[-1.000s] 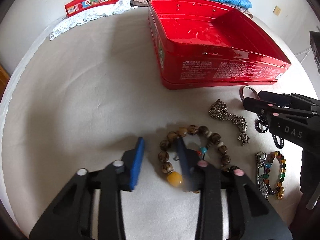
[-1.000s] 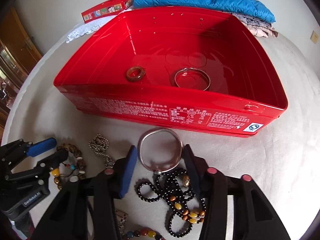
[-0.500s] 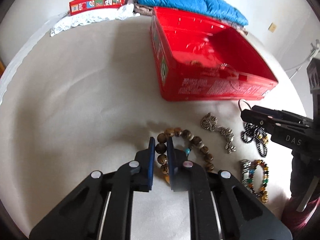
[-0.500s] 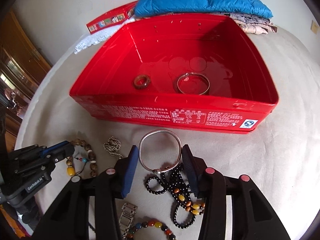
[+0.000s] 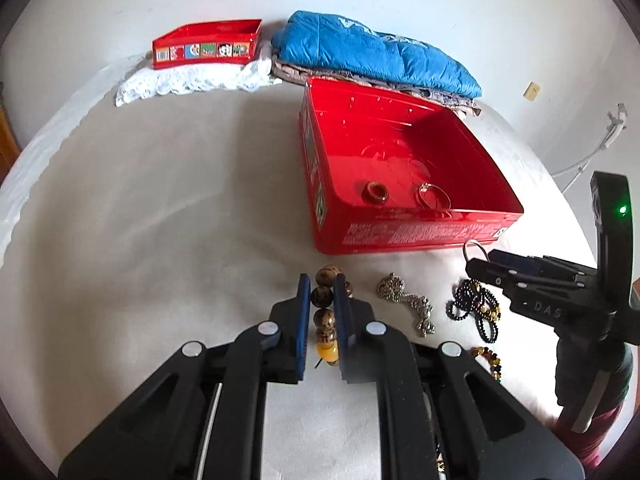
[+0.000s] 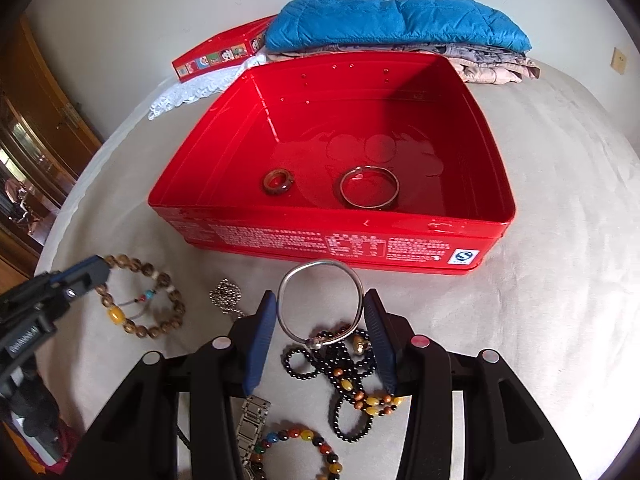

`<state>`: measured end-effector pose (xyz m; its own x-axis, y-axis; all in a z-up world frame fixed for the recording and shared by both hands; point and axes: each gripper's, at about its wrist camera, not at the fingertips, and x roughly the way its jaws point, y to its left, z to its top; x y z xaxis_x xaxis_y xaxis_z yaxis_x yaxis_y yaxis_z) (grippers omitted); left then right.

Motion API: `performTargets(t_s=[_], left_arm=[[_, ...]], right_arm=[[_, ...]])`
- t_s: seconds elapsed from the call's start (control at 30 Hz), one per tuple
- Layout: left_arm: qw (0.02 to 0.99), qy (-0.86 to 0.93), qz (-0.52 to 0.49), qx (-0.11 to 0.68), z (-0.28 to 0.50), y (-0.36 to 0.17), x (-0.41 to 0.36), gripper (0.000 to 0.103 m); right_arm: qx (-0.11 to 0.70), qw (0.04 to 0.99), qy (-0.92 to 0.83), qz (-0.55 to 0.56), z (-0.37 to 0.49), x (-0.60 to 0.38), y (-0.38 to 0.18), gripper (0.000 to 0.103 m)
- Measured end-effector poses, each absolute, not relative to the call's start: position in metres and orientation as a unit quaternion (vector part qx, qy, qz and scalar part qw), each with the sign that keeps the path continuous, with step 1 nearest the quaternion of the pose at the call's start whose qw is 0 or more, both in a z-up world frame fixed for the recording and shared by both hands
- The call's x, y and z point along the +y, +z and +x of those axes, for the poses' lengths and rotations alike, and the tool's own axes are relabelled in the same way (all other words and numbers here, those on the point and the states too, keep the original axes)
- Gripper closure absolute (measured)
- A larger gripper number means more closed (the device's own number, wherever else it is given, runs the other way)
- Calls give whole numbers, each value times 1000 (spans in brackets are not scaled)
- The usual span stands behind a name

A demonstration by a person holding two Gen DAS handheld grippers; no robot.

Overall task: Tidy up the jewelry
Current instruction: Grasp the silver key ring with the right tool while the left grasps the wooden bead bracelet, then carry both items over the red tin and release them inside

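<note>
My left gripper is shut on the brown wooden bead bracelet with an amber bead; it also shows in the right wrist view. My right gripper has its pads against both sides of a silver bangle on the cloth. The open red tin holds a brown ring and a metal bangle. A silver chain, black bead strings, a colourful bead bracelet and a metal watch band lie on the cloth.
A beige cloth covers the surface. At the back lie a blue quilted jacket on folded clothes, a small red cartoon tin and white lace. A wooden cabinet stands at the left.
My left gripper closed from open onto the wooden bead bracelet and rose, the view pulling back. My right gripper closed in slightly around the silver bangle.
</note>
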<state>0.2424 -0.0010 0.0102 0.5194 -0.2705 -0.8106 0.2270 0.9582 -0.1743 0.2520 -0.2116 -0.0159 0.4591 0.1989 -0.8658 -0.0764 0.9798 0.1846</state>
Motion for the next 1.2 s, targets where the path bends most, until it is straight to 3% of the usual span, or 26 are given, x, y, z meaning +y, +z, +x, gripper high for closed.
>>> performTargets(t_s=[0.5,0.83,1.2], left_arm=[[893,-129,1,432,243,56,-24,93],[910,-167,0,381,268,103,-69,93],[881,-172,-19,440,349,43,-106,93]], right_arm=[[458,883,77,62,240,-227,45,58],[440,892,70,75,282,-239,64,58],[478,874,48,75,338,-250,20,58]])
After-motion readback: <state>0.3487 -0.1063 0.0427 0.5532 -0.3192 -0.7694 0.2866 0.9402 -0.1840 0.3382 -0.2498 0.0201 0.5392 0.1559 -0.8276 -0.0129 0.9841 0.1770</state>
